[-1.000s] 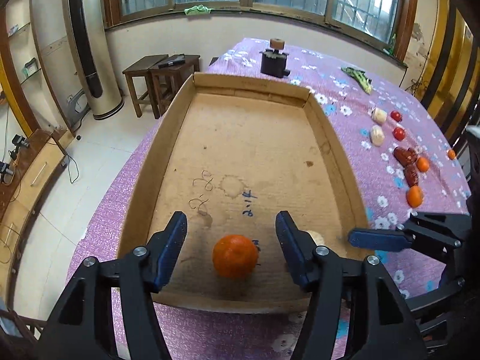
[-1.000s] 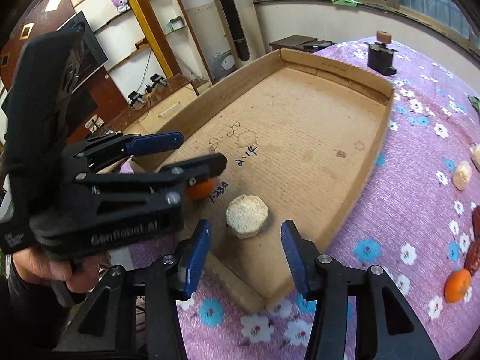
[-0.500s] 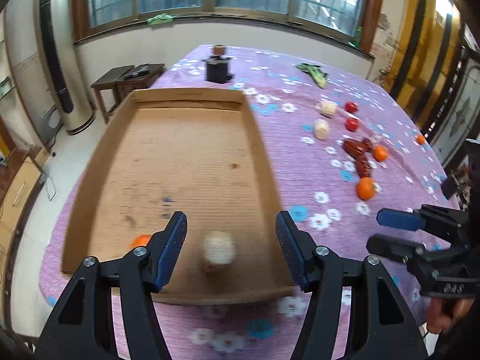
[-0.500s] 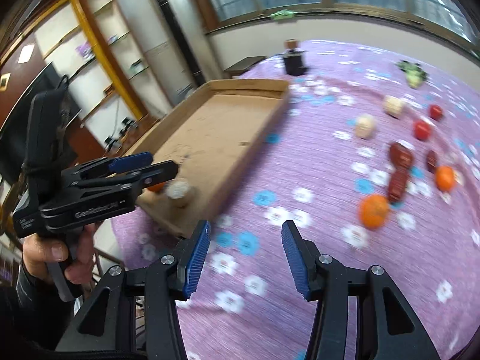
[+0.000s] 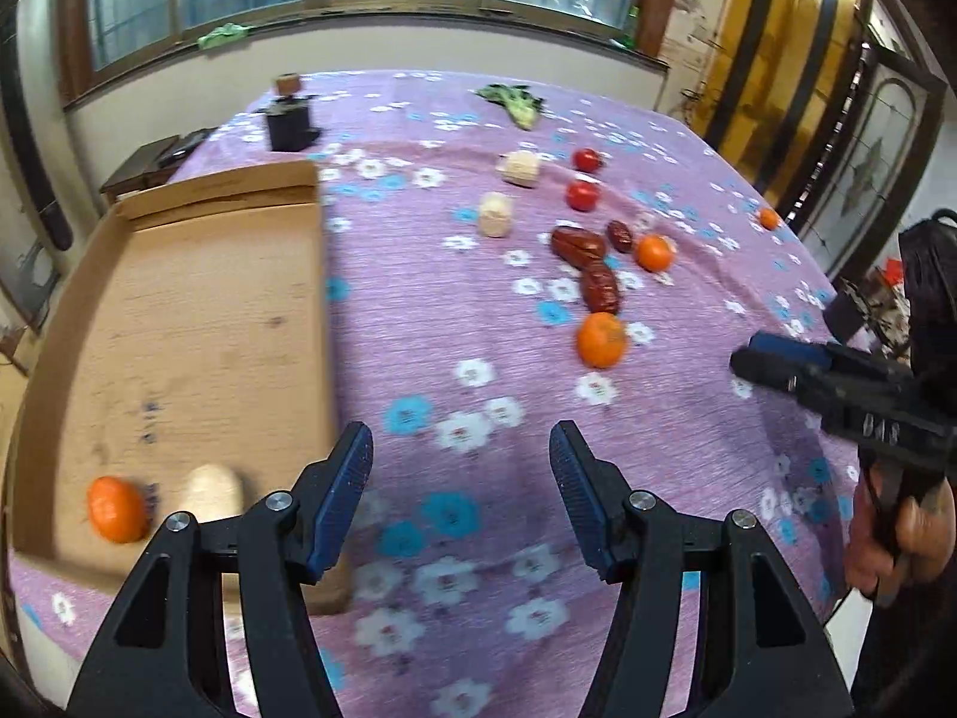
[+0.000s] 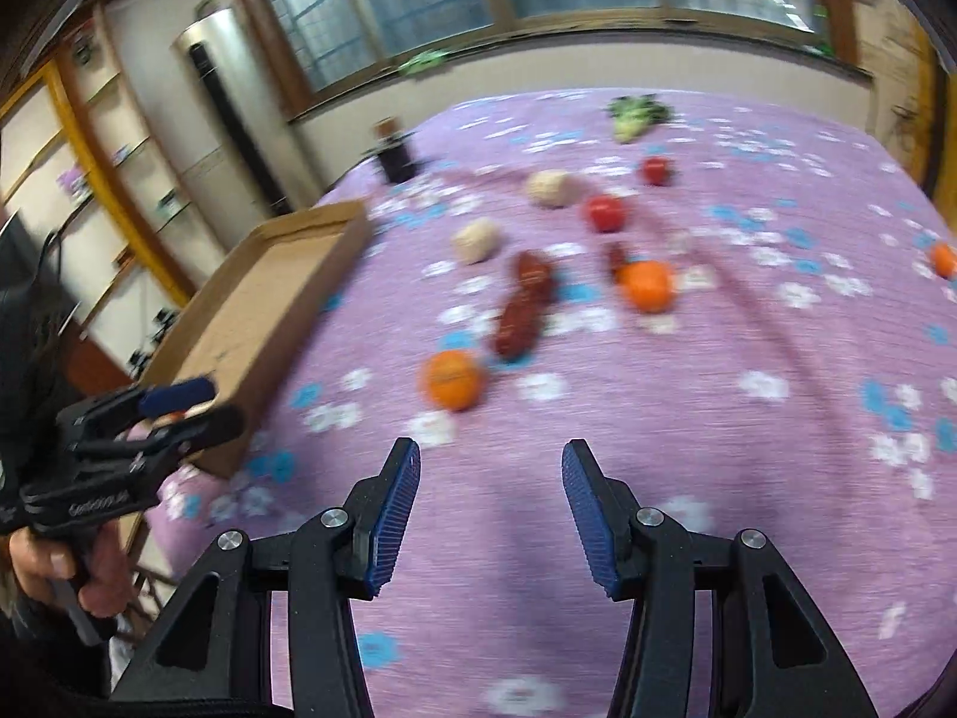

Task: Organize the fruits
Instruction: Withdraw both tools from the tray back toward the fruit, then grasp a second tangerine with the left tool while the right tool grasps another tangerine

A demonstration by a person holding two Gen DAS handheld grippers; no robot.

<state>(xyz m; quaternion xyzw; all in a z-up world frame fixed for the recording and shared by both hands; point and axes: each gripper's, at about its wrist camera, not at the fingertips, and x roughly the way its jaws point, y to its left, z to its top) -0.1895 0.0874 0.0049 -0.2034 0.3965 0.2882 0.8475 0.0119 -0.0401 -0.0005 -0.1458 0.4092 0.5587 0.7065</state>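
Note:
A shallow cardboard tray (image 5: 179, 323) lies at the left with an orange (image 5: 116, 508) and a pale round fruit (image 5: 212, 490) in its near corner. On the purple flowered cloth lie oranges (image 5: 601, 340) (image 5: 654, 252), dark red dates (image 5: 600, 287), two red tomatoes (image 5: 583, 194) and two pale fruits (image 5: 496, 214). My left gripper (image 5: 460, 496) is open over bare cloth just right of the tray. My right gripper (image 6: 490, 508) is open and empty, hovering short of the nearest orange (image 6: 451, 380).
A dark small stand (image 5: 289, 119) and a green vegetable (image 5: 514, 102) sit at the table's far end. A lone small orange (image 5: 768, 218) lies near the right edge. A person's hand (image 5: 897, 532) holds the right gripper at the table's right side.
Both grippers swung right, away from the tray and out over the cloth toward the loose fruit. The orange and pale fruit stayed in the tray. Both stayed open.

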